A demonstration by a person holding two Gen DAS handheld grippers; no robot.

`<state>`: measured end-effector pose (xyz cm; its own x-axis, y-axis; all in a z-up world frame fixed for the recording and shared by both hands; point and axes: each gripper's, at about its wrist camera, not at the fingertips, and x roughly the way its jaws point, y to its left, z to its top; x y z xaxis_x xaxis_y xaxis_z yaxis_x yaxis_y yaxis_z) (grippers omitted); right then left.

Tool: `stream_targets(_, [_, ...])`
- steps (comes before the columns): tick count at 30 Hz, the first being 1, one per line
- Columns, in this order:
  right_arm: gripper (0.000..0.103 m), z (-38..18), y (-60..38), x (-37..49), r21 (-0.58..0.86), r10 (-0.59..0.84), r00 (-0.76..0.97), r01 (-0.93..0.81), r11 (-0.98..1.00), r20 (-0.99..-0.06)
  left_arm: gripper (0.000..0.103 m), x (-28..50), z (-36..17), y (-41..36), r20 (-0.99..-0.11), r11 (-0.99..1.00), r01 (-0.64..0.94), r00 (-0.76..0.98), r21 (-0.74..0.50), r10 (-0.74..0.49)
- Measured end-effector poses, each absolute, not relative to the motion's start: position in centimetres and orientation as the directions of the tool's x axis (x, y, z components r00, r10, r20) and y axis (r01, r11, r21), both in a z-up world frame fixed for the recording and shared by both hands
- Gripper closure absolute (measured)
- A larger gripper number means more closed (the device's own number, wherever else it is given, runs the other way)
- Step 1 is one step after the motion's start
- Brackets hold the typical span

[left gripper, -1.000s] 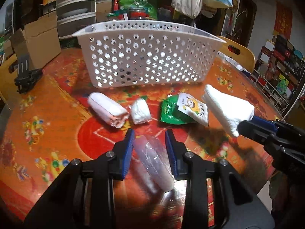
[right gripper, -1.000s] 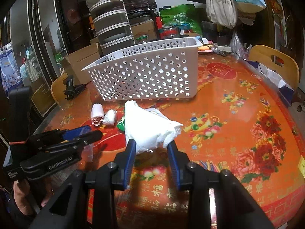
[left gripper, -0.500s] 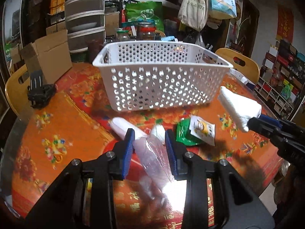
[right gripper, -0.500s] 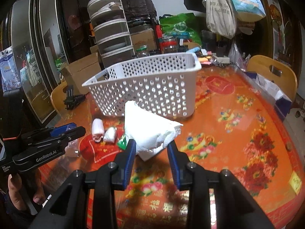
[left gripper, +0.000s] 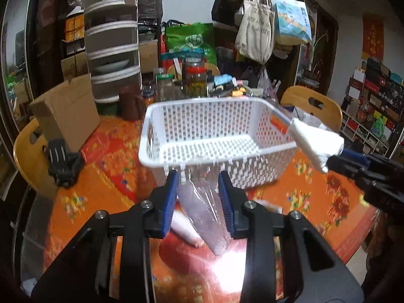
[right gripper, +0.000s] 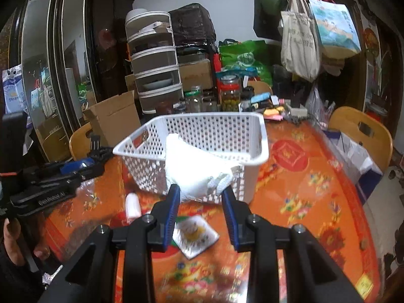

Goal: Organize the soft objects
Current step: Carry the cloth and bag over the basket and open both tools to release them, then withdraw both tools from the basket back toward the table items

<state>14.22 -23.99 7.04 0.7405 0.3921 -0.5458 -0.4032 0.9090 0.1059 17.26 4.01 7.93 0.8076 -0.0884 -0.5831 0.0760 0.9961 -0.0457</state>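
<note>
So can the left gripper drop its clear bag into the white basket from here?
Probably yes. The left gripper holds the clear bag just before the white basket, whose open top looks empty; only the near rim must be cleared.

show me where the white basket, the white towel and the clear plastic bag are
white basket (left gripper: 151, 136): left wrist view, left wall.
white towel (right gripper: 192, 166): right wrist view, middle of the bundle.
clear plastic bag (left gripper: 202, 209): left wrist view, middle of the bag.
</note>
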Motion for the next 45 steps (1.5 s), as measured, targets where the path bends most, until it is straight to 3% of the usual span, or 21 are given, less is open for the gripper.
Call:
stream_targets(6, [0.07, 9.1, -22.6, 18.2, 0.086, 0.386, 0.729, -0.414, 0.906, -0.565, 0.073, 21.9, 11.3, 4.5, -0.602, 0.991, 0.106, 0.786, -0.087, -0.137])
stream_targets(12, [0.07, 9.0, -21.0, 23.5, 0.068, 0.343, 0.698, -0.389, 0.919, -0.629, 0.073, 29.1, 12.3, 4.5, -0.654, 0.996, 0.05, 0.752, -0.069, -0.083])
stream_targets(23, [0.07, 3.6, -19.1, 31.2, 0.042, 0.241, 0.573, -0.338, 0.94, -0.783, 0.073, 38.6, 5.2, 2.0, -0.779, 1.0, 0.01, 0.627, 0.002, -0.004])
stream_targets(35, [0.069, 1.8, -18.4, 32.7, 0.035, 0.227, 0.558, -0.333, 0.942, -0.799, 0.072, 40.5, 1.8, 2.2, -0.801, 1.0, -0.012, 0.599, -0.003, 0.004])
stream_targets(38, [0.068, 1.8, -18.4, 32.6, 0.047, 0.236, 0.558, -0.332, 0.942, -0.796, 0.065, 40.2, 1.9, 2.7, -0.797, 1.0, -0.013, 0.604, -0.02, -0.008])
stream_targets(42, [0.063, 1.9, -18.3, 32.3, 0.049, 0.24, 0.568, -0.33, 0.943, -0.787, 0.048, 39.5, 2.5, 2.5, -0.781, 1.0, -0.01, 0.624, 0.005, 0.01])
stream_targets(45, [0.044, 2.3, -18.2, 31.8, 0.042, 0.235, 0.585, -0.325, 0.945, -0.776, 0.033, 38.9, 3.1, 2.5, -0.769, 1.0, -0.005, 0.64, 0.011, 0.012])
